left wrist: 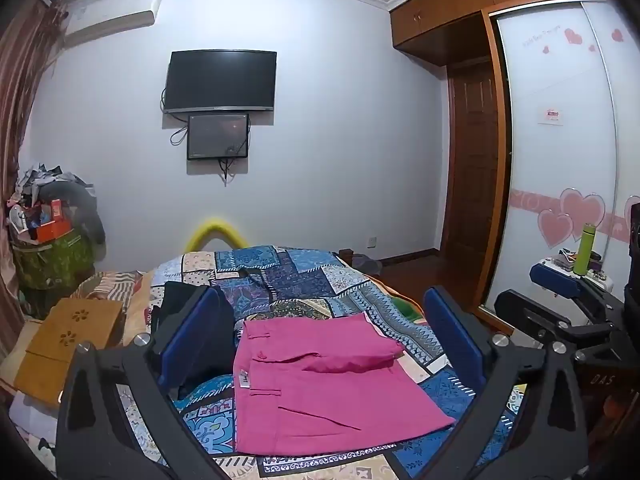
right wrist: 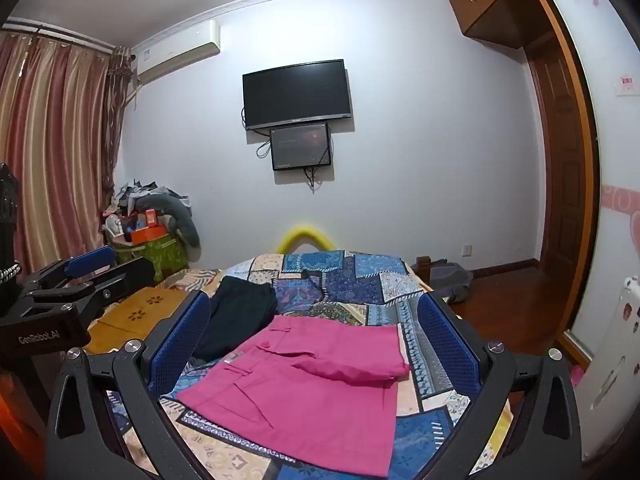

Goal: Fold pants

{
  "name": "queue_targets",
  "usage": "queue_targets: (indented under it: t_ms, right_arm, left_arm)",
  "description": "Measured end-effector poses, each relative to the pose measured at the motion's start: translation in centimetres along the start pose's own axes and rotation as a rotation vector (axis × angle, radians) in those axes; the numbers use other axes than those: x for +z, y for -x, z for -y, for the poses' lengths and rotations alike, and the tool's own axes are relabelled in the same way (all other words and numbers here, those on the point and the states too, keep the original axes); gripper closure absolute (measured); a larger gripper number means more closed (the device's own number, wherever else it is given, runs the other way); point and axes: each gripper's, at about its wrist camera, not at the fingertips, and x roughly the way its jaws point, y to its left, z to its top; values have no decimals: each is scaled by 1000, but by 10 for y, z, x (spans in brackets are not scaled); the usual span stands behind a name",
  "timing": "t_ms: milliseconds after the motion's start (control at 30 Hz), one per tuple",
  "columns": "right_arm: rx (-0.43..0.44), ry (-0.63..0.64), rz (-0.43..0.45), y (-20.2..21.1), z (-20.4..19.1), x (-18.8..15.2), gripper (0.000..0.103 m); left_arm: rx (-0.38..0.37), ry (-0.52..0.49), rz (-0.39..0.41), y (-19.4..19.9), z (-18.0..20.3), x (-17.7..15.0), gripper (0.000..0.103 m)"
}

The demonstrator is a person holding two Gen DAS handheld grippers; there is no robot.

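1. Lying folded on the patchwork bedspread [left wrist: 304, 276]: magenta cotton pants [left wrist: 320, 392], waistband side toward the left, a loose fabric flap bunching across the top layer toward the right edge.
2. Running roughly left to right across both views: the long axis of the bundle, waistband loops and a small tag showing at the left end.
3. Sitting just beyond the pants to the left, appearing to touch them: a dark folded garment [right wrist: 240, 316].
4. Hovering above the near edge of the pants, both sets of tongs spread wide and gripping nothing: left gripper [left wrist: 320, 344], right gripper [right wrist: 314, 344].
5. Framing the bundle squarely between blue pads in each view; neither hand looking clearly nearer, the right gripper perhaps better placed for the loose flap.
6. Resting at the far left of the bed: a tan wooden board with flower cut-outs [left wrist: 68, 344].
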Motion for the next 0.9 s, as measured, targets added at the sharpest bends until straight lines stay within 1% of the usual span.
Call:
queue_targets:
  t_ms: [367, 400, 600, 700, 900]
  right_arm:
    - [-1, -1, -8, -1, 0, 1, 0]
    - [-1, -1, -8, -1, 0, 2, 0]
    - [-1, 0, -10, 1, -1, 3, 0]
    - [-1, 1, -11, -1, 4, -1, 0]
    - [-2, 1, -11, -2, 1, -2, 0]
  left_arm:
    - [-1, 14, -13, -4, -3, 1, 0]
    - [2, 13, -13, -3, 2, 2, 0]
    - [3, 19, -14, -4, -5, -2, 0]
    - [4, 20, -14, -4, -5, -2, 0]
    - [7, 20, -10, -3, -5, -2, 0]
